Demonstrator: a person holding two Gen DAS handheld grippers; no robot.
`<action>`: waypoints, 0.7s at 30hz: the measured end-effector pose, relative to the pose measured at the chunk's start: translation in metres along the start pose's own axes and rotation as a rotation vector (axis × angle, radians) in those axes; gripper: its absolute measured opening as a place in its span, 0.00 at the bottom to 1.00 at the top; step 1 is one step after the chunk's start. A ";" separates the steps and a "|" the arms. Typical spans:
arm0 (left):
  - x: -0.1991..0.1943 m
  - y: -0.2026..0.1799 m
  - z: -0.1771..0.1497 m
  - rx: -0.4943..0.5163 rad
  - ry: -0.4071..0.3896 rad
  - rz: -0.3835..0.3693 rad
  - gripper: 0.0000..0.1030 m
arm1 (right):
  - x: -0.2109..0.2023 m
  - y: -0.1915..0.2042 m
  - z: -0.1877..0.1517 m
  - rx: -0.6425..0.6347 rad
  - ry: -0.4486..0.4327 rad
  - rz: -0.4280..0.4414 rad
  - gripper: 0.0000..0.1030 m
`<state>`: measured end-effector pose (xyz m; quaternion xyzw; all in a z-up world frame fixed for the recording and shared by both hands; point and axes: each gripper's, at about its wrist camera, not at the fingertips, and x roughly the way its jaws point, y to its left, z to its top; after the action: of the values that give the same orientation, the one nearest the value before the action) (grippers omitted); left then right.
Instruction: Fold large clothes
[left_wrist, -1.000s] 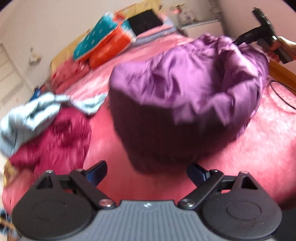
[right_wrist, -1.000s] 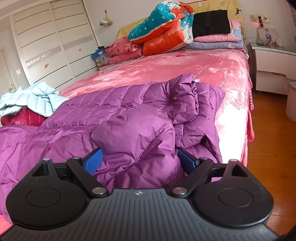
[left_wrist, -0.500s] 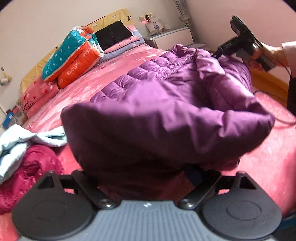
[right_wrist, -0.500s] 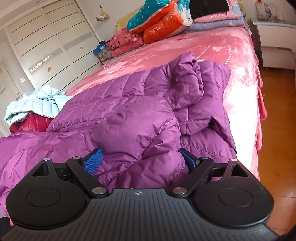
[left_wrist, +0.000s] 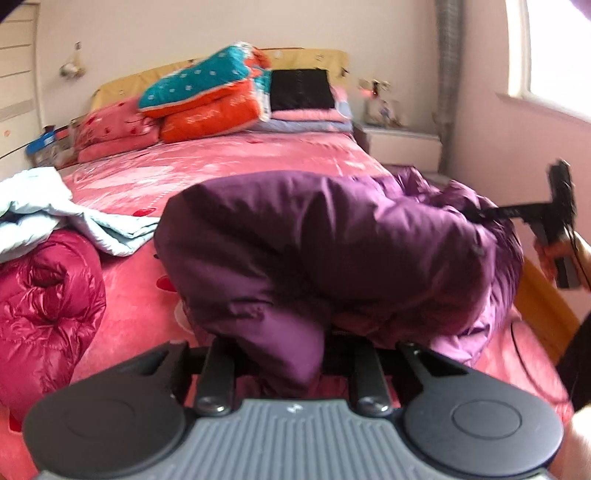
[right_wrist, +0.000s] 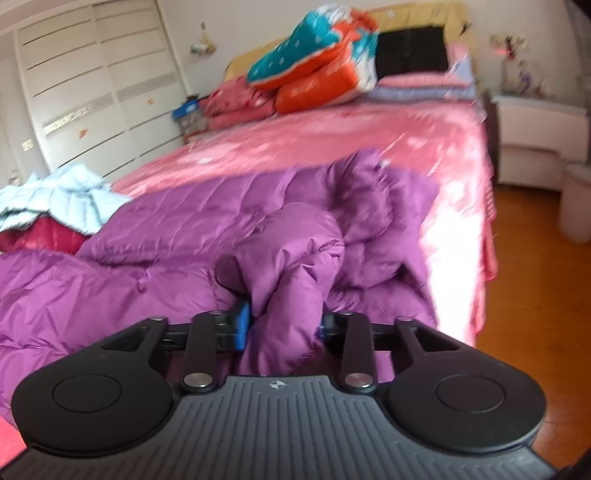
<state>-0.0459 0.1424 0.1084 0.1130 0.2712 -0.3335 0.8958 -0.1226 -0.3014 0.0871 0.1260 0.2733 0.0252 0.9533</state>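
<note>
Purple down jacket (right_wrist: 207, 218) lies heaped across the foot end of the bed (right_wrist: 332, 136), on the pink bedspread. Landmark: the headboard (left_wrist: 303, 59). Long axis runs crosswise to the bed, parallel to the headboard, from the side where the wardrobe (right_wrist: 92, 85) stands toward the side where the nightstand (right_wrist: 535, 125) stands; which end is collar or hem cannot be told, the garment being too bunched. Quilted panel lies flattish on the headboard side of the heap; the near edges are gathered into thick folds. Left gripper (left_wrist: 284, 347): jaws have just been closing and now stand narrow, clenched on a rolled fold of the jacket that bulges up between them and hides the pads; the fold looks raised off the bedspread. Right gripper (right_wrist: 284, 325): jaws likewise have just been closing, now pinching a puffy fold, the blue pad (right_wrist: 242, 325) pressed into the fabric on one side, the other pad mostly buried. In the left wrist view the right gripper (left_wrist: 480, 214) shows at the jacket's far end, a hand (left_wrist: 569, 258) behind it. Further from the headboard than the pillows (left_wrist: 207, 96), beside the jacket on the wardrobe side: a crimson jacket (left_wrist: 40, 310) with a pale blue garment (left_wrist: 55, 214) on top. Both views motion-blurred.
</note>
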 end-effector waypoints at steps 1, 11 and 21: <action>0.000 0.001 0.003 -0.014 -0.006 0.001 0.18 | -0.006 -0.001 0.002 0.007 -0.023 -0.013 0.30; 0.000 0.021 0.054 -0.164 -0.124 0.032 0.15 | -0.073 -0.002 0.040 0.056 -0.325 -0.153 0.23; 0.074 0.047 0.130 -0.207 -0.215 0.101 0.15 | -0.056 -0.017 0.096 0.145 -0.490 -0.234 0.23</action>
<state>0.0847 0.0880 0.1755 -0.0027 0.2008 -0.2687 0.9421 -0.1204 -0.3466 0.1901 0.1640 0.0484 -0.1359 0.9759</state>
